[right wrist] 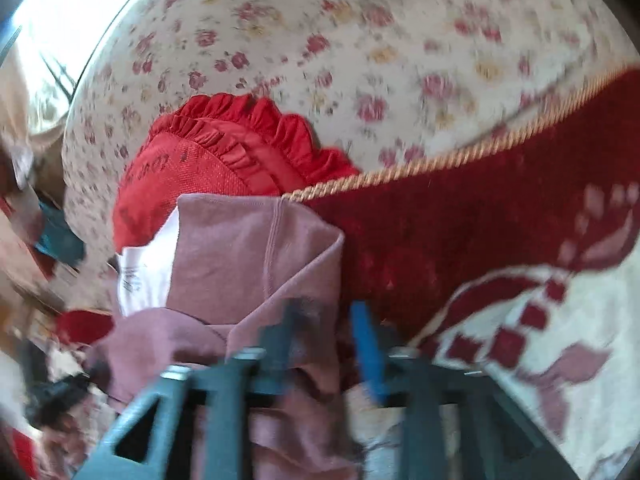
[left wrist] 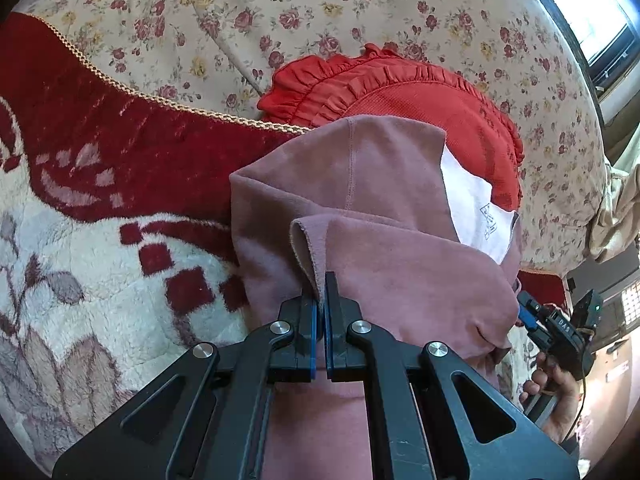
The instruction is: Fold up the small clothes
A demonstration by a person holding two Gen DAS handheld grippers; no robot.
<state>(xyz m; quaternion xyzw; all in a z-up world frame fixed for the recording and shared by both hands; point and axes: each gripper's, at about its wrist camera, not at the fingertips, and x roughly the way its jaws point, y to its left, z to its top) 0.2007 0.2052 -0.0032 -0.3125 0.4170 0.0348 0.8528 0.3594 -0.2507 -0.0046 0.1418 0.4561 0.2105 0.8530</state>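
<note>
Your left tool (left wrist: pixel 321 300) has its two blue-padded fingers pressed together on a raw edge of the pink garment (left wrist: pixel 360 208), so a fold of that cloth stands up between the pads. The pink garment lies bunched and partly doubled over on the bed, its far end resting against the red ruffled cushion (left wrist: pixel 400 92) and its left side lying over the red-and-cream fleece blanket (left wrist: pixel 100 200). A white label (left wrist: pixel 476 200) shows at the garment's right side, tucked under a pink flap. Behind everything spreads the floral sheet (left wrist: pixel 320 8), and the blanket's gold cord trim (left wrist: pixel 160 98) runs along its border up to the cushion. In the left wrist view your right hand (left wrist: pixel 556 392) holds the other device at the far right edge, just beside the garment's right end. From the right wrist view, which is blurred by motion, your right tool (right wrist: pixel 328 328) has its fingers parted with a clear gap between them; the left finger lies over the pink garment (right wrist: pixel 248 248), the blue-padded one sits over the blanket (right wrist: pixel 480 220), and it is gripping nothing.
</note>
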